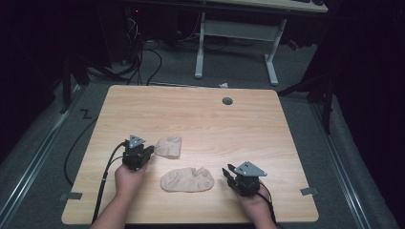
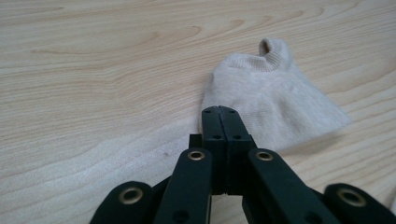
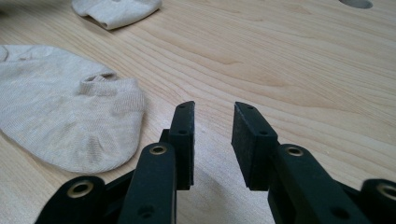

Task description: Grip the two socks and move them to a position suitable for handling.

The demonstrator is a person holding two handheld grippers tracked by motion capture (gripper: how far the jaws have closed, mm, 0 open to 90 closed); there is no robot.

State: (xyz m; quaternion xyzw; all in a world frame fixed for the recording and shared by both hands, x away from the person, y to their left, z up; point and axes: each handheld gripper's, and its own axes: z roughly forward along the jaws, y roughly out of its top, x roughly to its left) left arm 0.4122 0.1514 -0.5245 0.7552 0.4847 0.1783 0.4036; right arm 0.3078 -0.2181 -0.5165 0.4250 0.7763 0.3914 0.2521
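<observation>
Two beige ankle socks lie on the wooden table [image 1: 200,119]. A folded sock [image 1: 168,146] [image 2: 271,98] sits left of centre. My left gripper [image 1: 149,152] [image 2: 219,110] is shut, its tips at that sock's near edge, and I see no cloth between the jaws. A flat sock [image 1: 187,180] [image 3: 65,112] lies nearer the front edge. My right gripper [image 1: 228,171] [image 3: 214,109] rests just right of the flat sock, open and holding nothing. The folded sock [image 3: 116,10] also appears at the top left of the right gripper view.
A round cable hole [image 1: 227,101] [image 3: 357,3] sits near the table's far edge. Grey tape tabs mark the front corners [image 1: 70,196] [image 1: 309,191]. Beyond the table stand a white desk frame [image 1: 199,47] and tangled cables [image 1: 138,43] on the floor.
</observation>
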